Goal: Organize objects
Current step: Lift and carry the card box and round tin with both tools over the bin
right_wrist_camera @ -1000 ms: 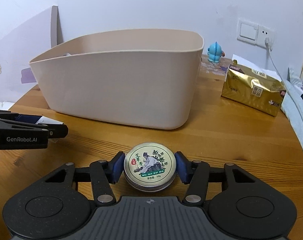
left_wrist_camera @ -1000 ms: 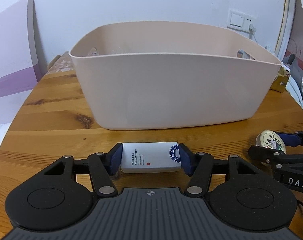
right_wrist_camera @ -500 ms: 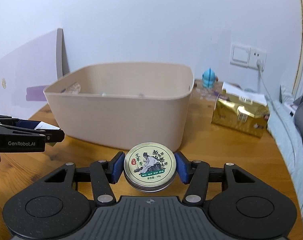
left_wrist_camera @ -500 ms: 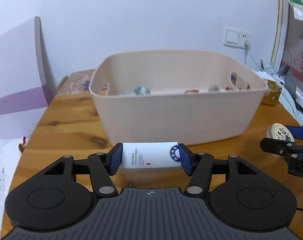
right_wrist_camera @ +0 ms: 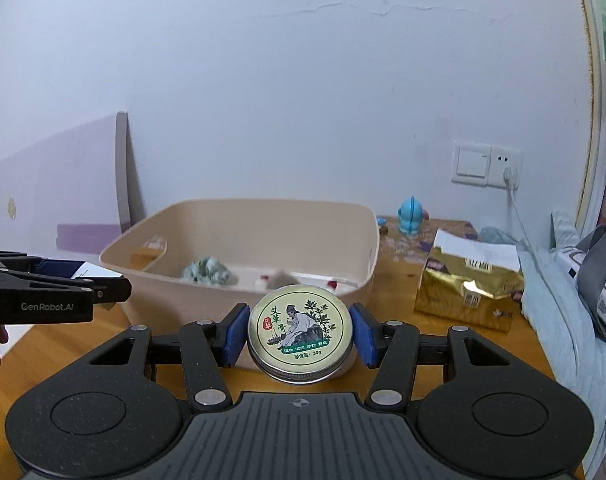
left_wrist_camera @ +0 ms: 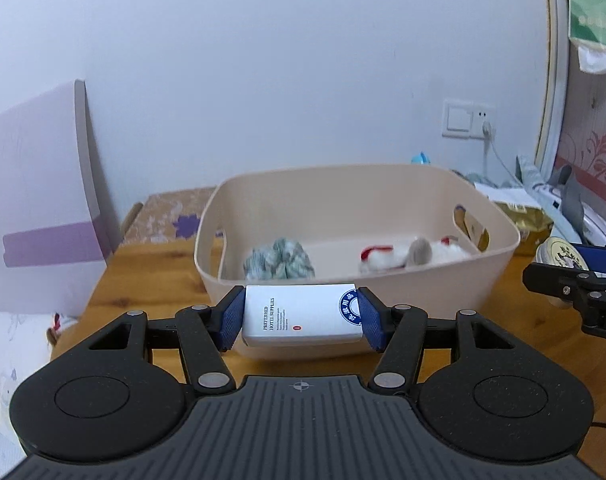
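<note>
My left gripper [left_wrist_camera: 301, 316] is shut on a small white box [left_wrist_camera: 301, 322] with blue print, held in the air in front of the near wall of the beige plastic bin [left_wrist_camera: 423, 296]. My right gripper [right_wrist_camera: 299, 334] is shut on a round metal tin [right_wrist_camera: 300, 332] with a green herb label, held above the table before the bin [right_wrist_camera: 355, 280]. Inside the bin lie a green-white cloth bundle [left_wrist_camera: 279, 260] and a white and red plush item [left_wrist_camera: 407, 254]. The right gripper with the tin shows at the right edge of the left view [left_wrist_camera: 571, 276].
The bin stands on a wooden table [right_wrist_camera: 443, 344]. A gold foil bag [right_wrist_camera: 469, 292] and a blue toy figure [right_wrist_camera: 411, 216] sit to its right. A purple-white board [left_wrist_camera: 35, 200] leans on the wall at the left. A wall socket with a cable [right_wrist_camera: 507, 168] is at the right.
Both grippers have risen with their objects, from table level to above the bin's rim, so the bin's inside and its contents now show.
</note>
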Available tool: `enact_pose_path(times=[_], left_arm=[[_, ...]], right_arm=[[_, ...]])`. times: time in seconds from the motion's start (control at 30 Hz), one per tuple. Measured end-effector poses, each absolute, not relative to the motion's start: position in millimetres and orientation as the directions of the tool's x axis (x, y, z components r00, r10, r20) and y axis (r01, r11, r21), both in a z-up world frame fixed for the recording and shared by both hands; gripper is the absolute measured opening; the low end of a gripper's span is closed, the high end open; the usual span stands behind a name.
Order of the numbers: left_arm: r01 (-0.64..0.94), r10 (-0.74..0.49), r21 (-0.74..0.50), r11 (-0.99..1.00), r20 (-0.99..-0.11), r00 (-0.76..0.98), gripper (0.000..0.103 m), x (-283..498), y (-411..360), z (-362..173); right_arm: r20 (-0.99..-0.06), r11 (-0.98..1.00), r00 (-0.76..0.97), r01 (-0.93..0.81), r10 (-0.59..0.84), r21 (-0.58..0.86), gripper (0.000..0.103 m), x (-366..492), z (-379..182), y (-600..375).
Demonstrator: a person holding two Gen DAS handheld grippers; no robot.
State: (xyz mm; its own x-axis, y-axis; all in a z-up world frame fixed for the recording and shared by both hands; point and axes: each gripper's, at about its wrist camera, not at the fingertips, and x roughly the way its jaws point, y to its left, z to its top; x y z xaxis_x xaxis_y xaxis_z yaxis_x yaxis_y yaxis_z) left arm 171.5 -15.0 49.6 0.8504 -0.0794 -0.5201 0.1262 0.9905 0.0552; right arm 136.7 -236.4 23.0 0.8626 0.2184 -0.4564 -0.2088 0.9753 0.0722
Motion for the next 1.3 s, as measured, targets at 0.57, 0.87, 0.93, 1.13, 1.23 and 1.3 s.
enact_pose_path(times=[0.57, 0.87, 0.93, 1.13, 1.23, 1.3], left_arm=[[0.124, -0.065, 0.101, 0.987, -0.457, 0.887, 0.060, 210, -23, 76], [0.131, -0.057, 0.133, 0.982, -0.457, 0.888, 0.060, 244, -33, 68], [0.137, -0.058, 0.138, 0.981, -0.467, 0.882, 0.060, 253, -36, 64], [0.154, -0.072, 0.126, 0.980, -0.498, 0.864, 0.060, 277, -44, 50], [0.160, -0.077, 0.116, 0.980, -0.520, 0.851, 0.060, 288, -48, 43], [0.164, -0.075, 0.121, 0.979, -0.535, 0.841, 0.060, 294, -50, 37]], right_arm=[[-0.419, 0.978, 0.883, -0.194, 0.211, 0.083, 0.052, 173, 39, -234], [-0.427, 0.979, 0.881, -0.197, 0.204, 0.061, 0.052, 200, 38, -224], [-0.432, 0.979, 0.880, -0.195, 0.199, 0.054, 0.052, 206, 36, -222], [-0.471, 0.980, 0.861, -0.195, 0.190, 0.038, 0.052, 227, 25, -216], [-0.486, 0.980, 0.854, -0.199, 0.186, 0.025, 0.052, 235, 20, -211], [-0.496, 0.979, 0.848, -0.205, 0.187, 0.020, 0.052, 240, 17, -207]])
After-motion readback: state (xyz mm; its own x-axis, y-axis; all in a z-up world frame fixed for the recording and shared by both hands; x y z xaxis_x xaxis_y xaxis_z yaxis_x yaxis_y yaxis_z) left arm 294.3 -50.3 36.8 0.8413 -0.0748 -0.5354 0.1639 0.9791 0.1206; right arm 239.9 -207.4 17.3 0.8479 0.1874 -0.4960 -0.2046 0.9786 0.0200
